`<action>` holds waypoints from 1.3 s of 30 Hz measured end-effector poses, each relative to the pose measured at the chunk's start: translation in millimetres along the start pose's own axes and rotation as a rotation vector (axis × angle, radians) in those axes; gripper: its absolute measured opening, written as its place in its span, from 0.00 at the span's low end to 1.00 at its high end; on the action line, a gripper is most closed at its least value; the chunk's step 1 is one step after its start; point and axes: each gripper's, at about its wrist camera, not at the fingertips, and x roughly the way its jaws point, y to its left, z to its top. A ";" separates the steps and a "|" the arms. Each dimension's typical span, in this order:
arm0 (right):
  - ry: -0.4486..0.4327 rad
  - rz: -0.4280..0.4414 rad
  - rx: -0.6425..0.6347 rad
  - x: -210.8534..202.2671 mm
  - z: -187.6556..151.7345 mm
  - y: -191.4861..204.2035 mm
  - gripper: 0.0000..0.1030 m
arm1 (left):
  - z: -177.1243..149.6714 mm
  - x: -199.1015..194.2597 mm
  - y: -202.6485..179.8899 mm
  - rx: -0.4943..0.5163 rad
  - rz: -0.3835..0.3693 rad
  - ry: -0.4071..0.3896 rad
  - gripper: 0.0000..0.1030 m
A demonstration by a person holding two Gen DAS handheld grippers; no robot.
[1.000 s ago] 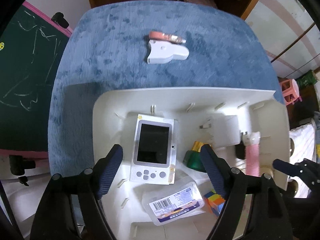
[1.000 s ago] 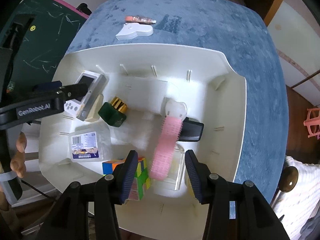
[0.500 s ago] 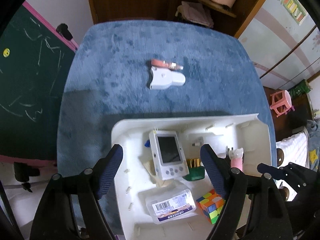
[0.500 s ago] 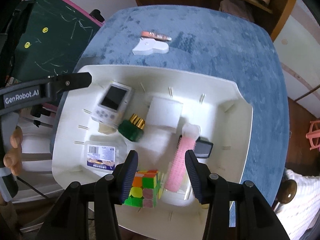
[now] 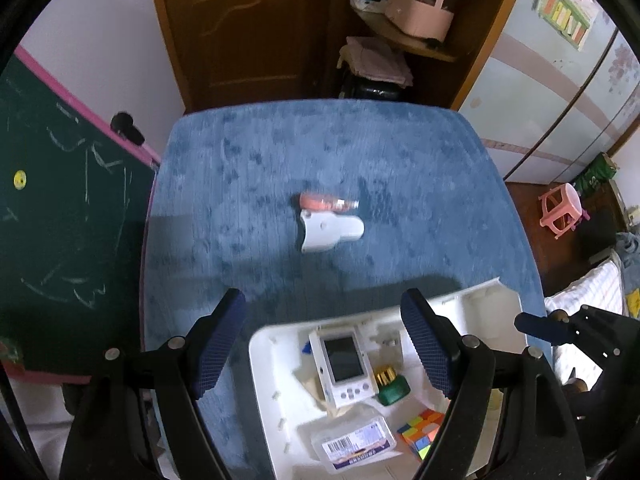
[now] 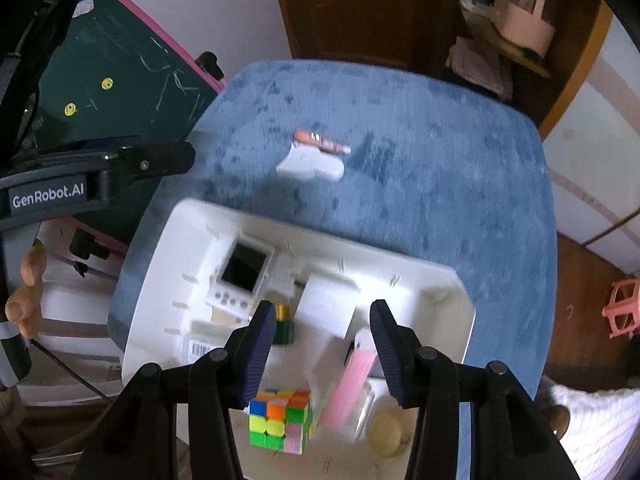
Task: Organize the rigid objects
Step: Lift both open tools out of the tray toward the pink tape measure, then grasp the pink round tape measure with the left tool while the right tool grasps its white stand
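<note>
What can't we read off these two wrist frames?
- Print on the clear labelled box: too small, blurred, left view.
- Black item beside the pink brush: hidden by the right gripper finger.
- Orange tube on the blue cloth: motion-blurred, label unreadable.
- White tray near rim: cut off by frame bottom.

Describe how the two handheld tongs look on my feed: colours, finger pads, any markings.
Both tongs are matte black plastic frames with round silver rivets at the joints. The left tongs and right tongs each carry two dark navy-blue, finely ribbed finger pads. Seen from the right wrist camera, the left unit's black side arm bears white "GenRobot.AI" lettering. No cables or sleeves show.
</note>
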 end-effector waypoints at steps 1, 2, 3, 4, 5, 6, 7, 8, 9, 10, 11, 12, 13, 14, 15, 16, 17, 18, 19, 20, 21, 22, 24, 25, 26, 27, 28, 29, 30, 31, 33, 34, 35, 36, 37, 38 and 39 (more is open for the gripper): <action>-0.009 -0.003 -0.007 -1.8 5.3 0.0 0.48 | 3.9 -0.7 0.3 0.003 -0.001 -0.004 0.80; -0.015 -0.002 -0.013 -3.2 9.8 0.1 0.48 | 8.2 -1.4 0.8 0.006 -0.003 -0.009 0.80; -0.019 -0.002 -0.018 -3.9 12.3 0.1 0.48 | 12.5 -2.1 1.1 0.010 -0.003 -0.014 0.80; -0.028 -0.004 -0.029 -5.5 18.3 0.8 0.48 | 15.4 -2.9 1.0 0.014 -0.002 -0.017 0.80; -0.033 -0.006 -0.038 -6.5 22.1 1.1 0.48 | 20.2 -3.6 1.4 0.020 -0.001 -0.022 0.80; -0.041 -0.008 -0.047 -7.6 26.3 1.9 0.48 | 24.2 -3.8 2.1 0.026 0.000 -0.025 0.80; -0.049 -0.011 -0.056 -8.6 31.0 2.3 0.48 | 29.3 -3.8 2.8 0.030 0.003 -0.030 0.80; -0.056 -0.013 -0.067 -9.4 36.5 2.8 0.48 | 34.9 -4.0 3.9 0.034 0.004 -0.035 0.80; -0.063 -0.013 -0.076 -10.1 41.9 3.7 0.48 | 40.2 -3.9 5.6 0.034 0.005 -0.039 0.80; -0.071 -0.011 -0.085 -10.5 47.1 4.2 0.48 | 45.7 -3.4 7.9 0.032 0.005 -0.044 0.80; -0.080 -0.007 -0.099 -10.5 54.4 4.7 0.48 | 52.0 -2.2 10.7 0.027 0.005 -0.047 0.80; -0.085 -0.005 -0.108 -9.9 58.4 5.5 0.48 | 56.1 -0.9 13.0 0.024 0.006 -0.047 0.80; -0.091 -0.003 -0.120 -8.6 63.7 6.5 0.49 | 60.6 1.2 15.5 0.020 0.006 -0.046 0.80; -0.097 -0.001 -0.136 -6.3 69.9 8.0 0.52 | 66.5 5.4 18.5 0.018 0.006 -0.038 0.80; -0.103 -0.001 -0.147 -4.6 74.4 9.4 0.54 | 70.4 9.5 20.9 0.017 0.006 -0.029 0.80; -0.111 -0.001 -0.160 -2.6 78.7 10.8 0.55 | 74.5 15.4 23.1 0.016 0.009 -0.015 0.80; -0.116 -0.004 -0.174 1.1 84.4 12.3 0.55 | 78.7 23.4 25.4 0.016 0.011 0.002 0.80; -0.117 -0.001 -0.184 4.5 87.7 13.1 0.55 | 81.4 30.1 25.8 0.019 0.009 0.016 0.80; -0.118 0.006 -0.192 7.6 90.9 13.8 0.55 | 84.0 38.3 26.7 0.023 0.006 0.036 0.80; -0.120 0.012 -0.201 11.8 94.6 14.3 0.55 | 86.5 48.0 27.9 0.024 0.005 0.059 0.80; -0.120 0.013 -0.211 17.0 98.2 14.6 0.55 | 88.4 57.1 28.3 0.022 -0.001 0.078 0.80; -0.119 0.016 -0.218 21.2 100.7 14.5 0.55 | 90.1 66.6 28.5 0.024 -0.012 0.099 0.80; -0.113 0.020 -0.228 30.7 105.2 13.2 0.55 | 93.8 87.2 28.4 0.016 -0.032 0.147 0.80; -0.107 0.021 -0.228 36.1 107.2 11.8 0.55 | 96.0 99.8 27.6 0.012 -0.045 0.174 0.80; -0.099 0.023 -0.225 41.4 109.0 9.5 0.55 | 97.9 107.5 27.0 0.010 -0.054 0.191 0.80; -0.090 0.025 -0.218 46.4 110.7 6.9 0.55 | 100.1 115.8 26.1 0.007 -0.061 0.209 0.80; -0.082 0.029 -0.211 51.3 112.1 4.3 0.55 | 102.4 125.0 26.0 0.003 -0.069 0.230 0.80; -0.074 0.033 -0.201 55.4 113.3 1.6 0.55 | 104.0 133.9 25.5 0.000 -0.080 0.251 0.80; -0.066 0.039 -0.191 59.7 114.7 -1.4 0.55 | 105.7 146.0 25.4 -0.004 -0.093 0.282 0.80; -0.061 0.041 -0.184 63.2 115.3 -3.5 0.55 | 107.1 153.4 26.2 -0.010 -0.094 0.299 0.80; -0.050 0.043 -0.174 70.8 116.5 -7.5 0.55 | 109.8 168.9 28.9 -0.028 -0.096 0.340 0.80; -0.045 0.044 -0.171 73.9 116.8 -9.1 0.55 | 111.3 176.3 31.1 -0.040 -0.100 0.357 0.80; -0.040 0.046 -0.167 77.0 117.1 -10.4 0.55 | 112.6 183.8 33.7 -0.055 -0.103 0.374 0.80; -0.036 0.047 -0.163 80.0 117.7 -11.5 0.55 | 113.7 190.2 36.5 -0.071 -0.106 0.387 0.80; -0.032 0.050 -0.159 82.8 118.3 -12.4 0.55 | 114.2 193.9 38.2 -0.080 -0.111 0.394 0.80; -0.028 0.053 -0.155 85.4 119.0 -13.2 0.55 | 114.4 199.6 40.8 -0.095 -0.123 0.408 0.80; -0.026 0.056 -0.151 88.5 119.9 -13.9 0.55 | 114.1 203.8 42.9 -0.106 -0.133 0.419 0.80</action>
